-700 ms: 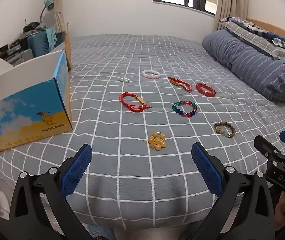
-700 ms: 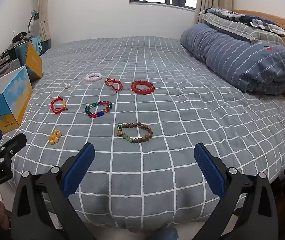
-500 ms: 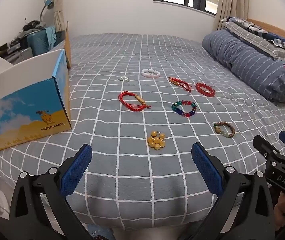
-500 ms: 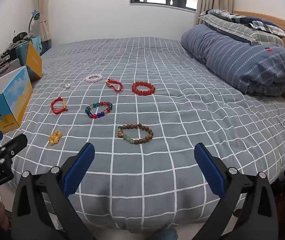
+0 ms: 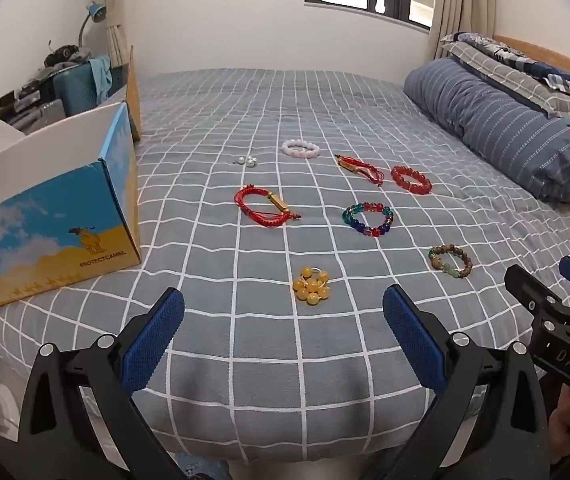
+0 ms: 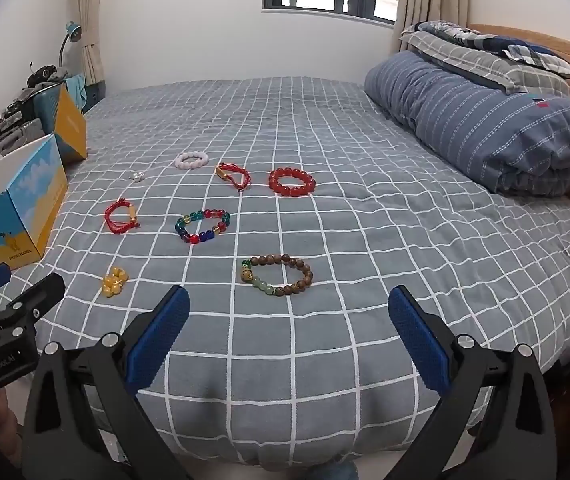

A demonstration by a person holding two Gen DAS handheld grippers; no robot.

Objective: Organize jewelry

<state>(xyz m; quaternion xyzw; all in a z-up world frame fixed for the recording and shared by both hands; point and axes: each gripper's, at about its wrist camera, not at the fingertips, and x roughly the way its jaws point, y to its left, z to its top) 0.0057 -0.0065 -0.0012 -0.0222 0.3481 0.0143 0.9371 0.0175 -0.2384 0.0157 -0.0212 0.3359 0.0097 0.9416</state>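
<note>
So both claws are spread as wide as they go and empty, hanging over the near edge of the bed (image 5: 245, 368) and tilted down at it. Nothing's been picked up yet by the look of it: all the jewelry is laid out loose on the grey checked cover, and the open cardboard box (image 5: 65, 216) sits on the bed off to the left, which I'd guess is where stuff goes.

The bit that matters: your left claw (image 5: 283, 312) has the yellow bead cluster (image 5: 311, 290) almost dead ahead, just beyond the gap between the pads, sitting a touch right of center. It's a roundish clump, so no real long axis to line up with.

Your right claw (image 6: 289, 320) is looking at the brown bead bracelet (image 6: 277, 276), also just ahead and nearly centered. That one lies flat as a loop, stretched a bit wider left to right.

Everything else, like the multicolor bead bracelet (image 6: 202, 225), the red cord bracelet (image 5: 263, 206) and the red bead bracelet (image 6: 291, 182), is further up the bed. So each hand has its own nearest piece; left is also the one closer to the box.
</note>
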